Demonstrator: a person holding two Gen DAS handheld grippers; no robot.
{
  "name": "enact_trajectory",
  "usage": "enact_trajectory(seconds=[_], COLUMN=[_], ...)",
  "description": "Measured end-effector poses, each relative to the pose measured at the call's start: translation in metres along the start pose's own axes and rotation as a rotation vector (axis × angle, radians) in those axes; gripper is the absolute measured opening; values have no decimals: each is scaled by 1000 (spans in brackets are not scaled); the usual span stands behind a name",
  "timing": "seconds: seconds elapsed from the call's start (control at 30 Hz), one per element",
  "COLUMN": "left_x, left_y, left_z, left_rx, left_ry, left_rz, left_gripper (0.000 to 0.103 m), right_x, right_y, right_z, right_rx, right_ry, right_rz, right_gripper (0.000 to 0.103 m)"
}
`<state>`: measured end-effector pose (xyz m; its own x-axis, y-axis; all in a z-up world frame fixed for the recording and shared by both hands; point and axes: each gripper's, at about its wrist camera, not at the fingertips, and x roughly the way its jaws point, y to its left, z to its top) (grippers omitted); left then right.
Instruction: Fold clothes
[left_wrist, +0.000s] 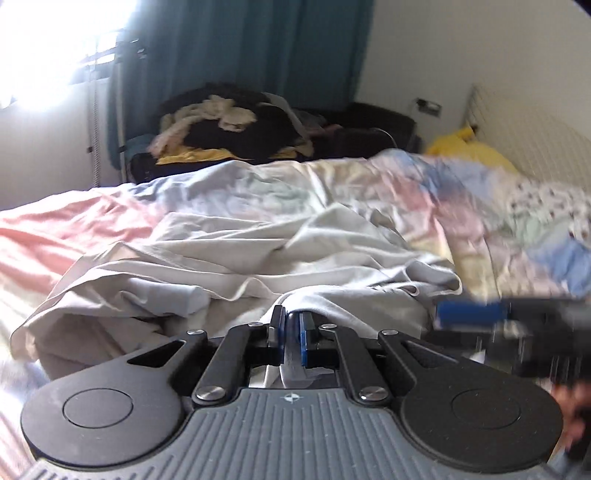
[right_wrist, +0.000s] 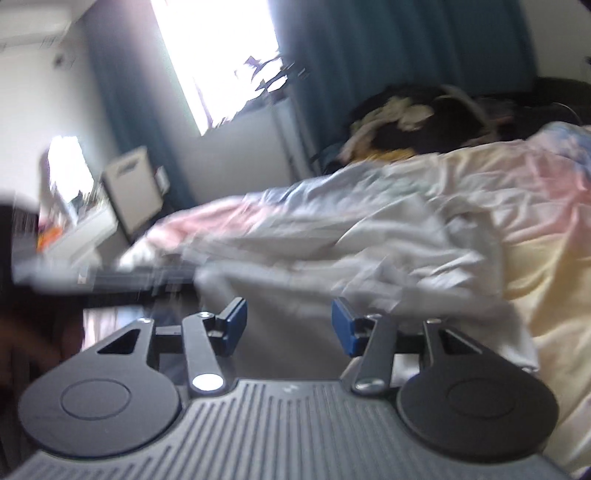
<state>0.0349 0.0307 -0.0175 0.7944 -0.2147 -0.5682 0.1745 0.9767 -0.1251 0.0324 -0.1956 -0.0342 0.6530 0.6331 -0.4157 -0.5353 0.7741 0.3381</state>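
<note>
A crumpled pale grey-white garment (left_wrist: 236, 251) lies across the pastel bed cover (left_wrist: 55, 229). My left gripper (left_wrist: 291, 321) is shut on a fold of this garment, and the cloth runs between its blue pads and back toward the camera. The right gripper (left_wrist: 469, 314) shows blurred at the right edge of the left wrist view, just right of the garment. In the right wrist view the right gripper (right_wrist: 289, 321) stands open with nothing between its pads. The garment (right_wrist: 369, 251) lies ahead of it and to the right, blurred.
A pile of dark, cream and yellow clothes (left_wrist: 229, 125) sits on dark luggage beyond the bed. A yellow item (left_wrist: 469, 147) lies at the far right by the headboard. Teal curtains (left_wrist: 240, 48) and a bright window are behind. White furniture (right_wrist: 129, 188) stands left of the bed.
</note>
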Motion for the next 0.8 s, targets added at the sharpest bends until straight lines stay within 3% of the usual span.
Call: enact_trajectory(seconds=[0.2, 0.3, 0.33, 0.37, 0.43, 0.5, 0.57, 0.63, 0.73, 0.8], left_x=[1, 3, 4, 5, 3, 3, 5, 5, -6, -17], left_y=[5, 9, 10, 10, 6, 1, -5, -11, -27, -41], left_z=[5, 5, 5, 5, 3, 3, 4, 6, 9, 13], left_rx=[-51, -72, -78, -83, -62, -36, -27, -23, -1, -17], left_ry=[-1, 8, 15, 23, 21, 21, 39, 59, 53, 72], left_rz=[-9, -14, -14, -15, -6, 3, 21, 57, 148, 191], left_gripper=[9, 9, 9, 9, 11, 13, 22, 55, 79, 85], right_x=[21, 40, 45, 49, 49, 48, 47, 47, 49, 51], right_y=[32, 37, 37, 33, 26, 20, 11, 2, -8, -12], right_z=[-18, -30, -34, -37, -36, -32, -30, -28, -25, -25], right_rx=[-150, -209, -222, -219, -196, -173, -143, -116, -80, -54], right_ry=[130, 220, 246, 263, 260, 241, 219, 204, 198, 198], right_rz=[11, -72, -102, -126, -157, -182, -206, -219, -214, -207], right_gripper=[62, 59, 50, 34, 16, 14, 13, 13, 13, 13])
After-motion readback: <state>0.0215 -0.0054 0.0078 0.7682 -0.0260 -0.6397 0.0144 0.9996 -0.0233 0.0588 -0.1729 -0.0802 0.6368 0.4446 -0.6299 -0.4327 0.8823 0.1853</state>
